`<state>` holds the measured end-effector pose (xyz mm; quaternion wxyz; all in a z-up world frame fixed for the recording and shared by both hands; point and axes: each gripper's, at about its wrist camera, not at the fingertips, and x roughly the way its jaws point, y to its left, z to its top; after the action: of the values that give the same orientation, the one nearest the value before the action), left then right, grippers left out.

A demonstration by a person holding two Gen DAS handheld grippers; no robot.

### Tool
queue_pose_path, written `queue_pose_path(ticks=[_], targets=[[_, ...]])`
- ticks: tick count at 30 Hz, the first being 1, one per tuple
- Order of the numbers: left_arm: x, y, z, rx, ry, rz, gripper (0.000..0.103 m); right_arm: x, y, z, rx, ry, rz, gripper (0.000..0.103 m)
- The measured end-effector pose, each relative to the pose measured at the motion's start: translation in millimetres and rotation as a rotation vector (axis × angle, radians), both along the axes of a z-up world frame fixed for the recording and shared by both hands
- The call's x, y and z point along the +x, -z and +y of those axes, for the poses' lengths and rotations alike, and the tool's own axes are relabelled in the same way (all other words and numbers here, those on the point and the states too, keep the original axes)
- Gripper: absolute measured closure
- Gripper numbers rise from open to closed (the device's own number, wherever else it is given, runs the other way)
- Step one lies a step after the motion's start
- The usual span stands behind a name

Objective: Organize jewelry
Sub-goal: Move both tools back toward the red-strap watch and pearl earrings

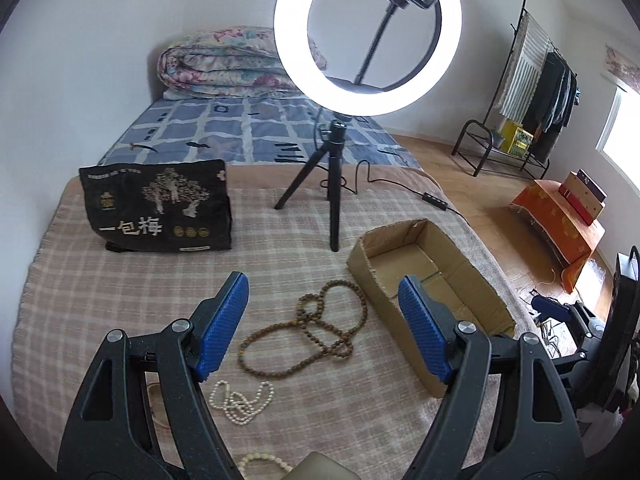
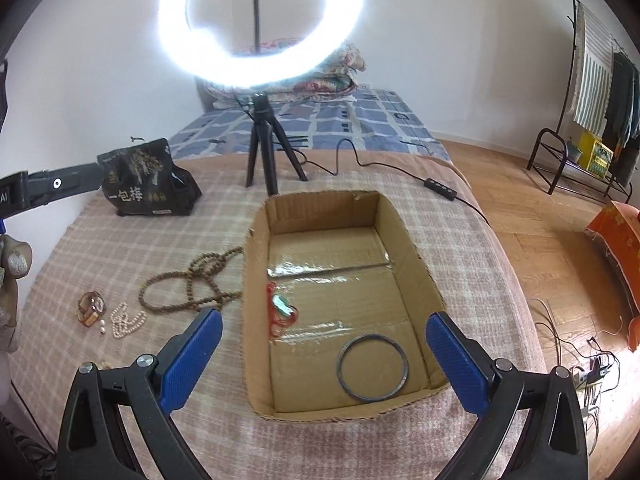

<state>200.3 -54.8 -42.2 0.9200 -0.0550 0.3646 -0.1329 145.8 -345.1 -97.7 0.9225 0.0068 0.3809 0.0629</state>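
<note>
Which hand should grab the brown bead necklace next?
Probably the left. The left gripper is open, with the brown bead necklace lying between its fingers, while the right gripper hangs open over the cardboard box.

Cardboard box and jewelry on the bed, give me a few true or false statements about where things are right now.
1. A dark bangle lies in the box. True.
2. The brown beads are in the box. False: they lie on the blanket beside it.
3. The right gripper grips the red cord. False: it is open; the cord lies in the box.
4. The pearls lie on the blanket. True.
5. The left gripper is open. True.
</note>
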Motion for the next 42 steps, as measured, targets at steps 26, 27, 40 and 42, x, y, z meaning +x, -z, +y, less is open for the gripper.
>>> queue_pose_path(ticks=[26,27,40,42], targets=[[-55,52,147,0.086,-0.167,0.103,0.023,3,9,122,0.037,-0.277,0.031,0.005],[-56,55,148,0.084,-0.169,0.11,0.023,3,12,127,0.037,-0.29,0.037,0.006],[-48,112,162,0.101,-0.195,0.238,0.023,-3,49,179,0.001,-0.462,0.105,0.017],[-42,119,166,0.09,-0.2,0.262,0.023,-5,55,187,-0.006,-0.493,0.117,0.02]])
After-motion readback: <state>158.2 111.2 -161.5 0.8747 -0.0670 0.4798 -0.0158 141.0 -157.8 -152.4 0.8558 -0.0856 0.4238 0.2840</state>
